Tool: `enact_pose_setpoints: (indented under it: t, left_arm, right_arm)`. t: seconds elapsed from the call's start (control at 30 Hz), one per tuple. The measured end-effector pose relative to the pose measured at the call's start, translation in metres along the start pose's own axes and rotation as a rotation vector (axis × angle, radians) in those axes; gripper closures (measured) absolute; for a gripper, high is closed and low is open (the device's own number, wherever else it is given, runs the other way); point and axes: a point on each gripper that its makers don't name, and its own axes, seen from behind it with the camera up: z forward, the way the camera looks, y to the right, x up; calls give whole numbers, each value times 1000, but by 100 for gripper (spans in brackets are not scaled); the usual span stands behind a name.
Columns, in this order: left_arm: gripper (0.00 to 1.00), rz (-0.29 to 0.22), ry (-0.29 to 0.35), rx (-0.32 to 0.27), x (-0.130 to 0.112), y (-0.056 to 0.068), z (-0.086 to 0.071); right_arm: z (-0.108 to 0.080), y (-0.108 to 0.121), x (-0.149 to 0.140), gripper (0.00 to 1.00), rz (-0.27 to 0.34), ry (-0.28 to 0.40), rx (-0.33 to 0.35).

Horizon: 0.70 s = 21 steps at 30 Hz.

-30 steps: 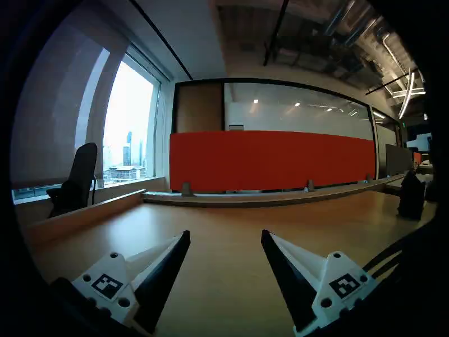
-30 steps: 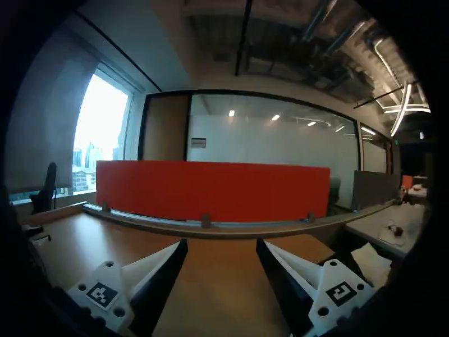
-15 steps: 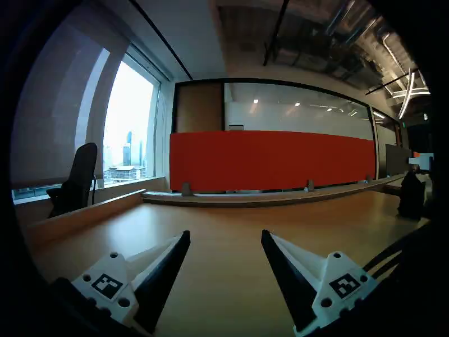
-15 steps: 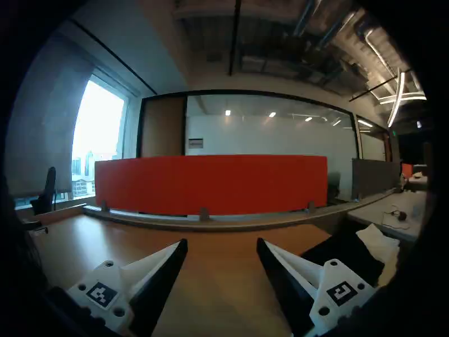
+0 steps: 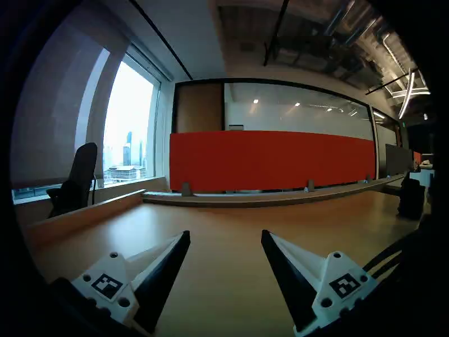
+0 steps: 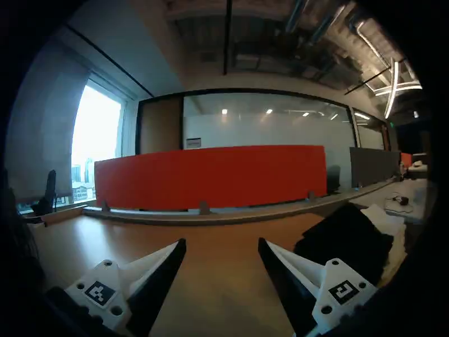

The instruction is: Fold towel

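Left gripper view: left gripper (image 5: pixel 224 235) is wide open; fingers spread well apart, nothing between them, nothing touched; tips hang over the bare wooden desk (image 5: pixel 224 292); a square marker tag on each finger; black cables (image 5: pixel 393 255) run along its right side. At the desk's far edge stands a red divider (image 5: pixel 272 160), with a glass wall (image 5: pixel 292 109) behind it; bright window (image 5: pixel 128 140) at left, black office chair (image 5: pixel 76 185) beside it; at far right a dark upright object (image 5: pixel 411 197) on the desk, too dim to identify.

Right gripper view: right gripper (image 6: pixel 220 242) is also wide open and empty, over the same wood surface; dark towel (image 6: pixel 345 238) lies in a folded heap on the desk at right, past the right finger and not between the fingers; cannot tell whether that finger's outer side touches it; pale cloth (image 6: pixel 395 227) sits just behind and under the towel; farther right is a grey neighbouring desk (image 6: pixel 387 194) with a small cabled item on it; the divider runs across the middle, with window and chair at far left.
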Motion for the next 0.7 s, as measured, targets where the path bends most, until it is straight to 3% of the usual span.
enact_pose_setpoints:
  t: [0.2,0.7]
  left_arm:
    - [6,0,0,0,0,0,0]
    - [6,0,0,0,0,0,0]
  right_arm:
    - [2,4,-10,1,24,-8,-12]
    - [-1,2,-30,1,-5,-10,5]
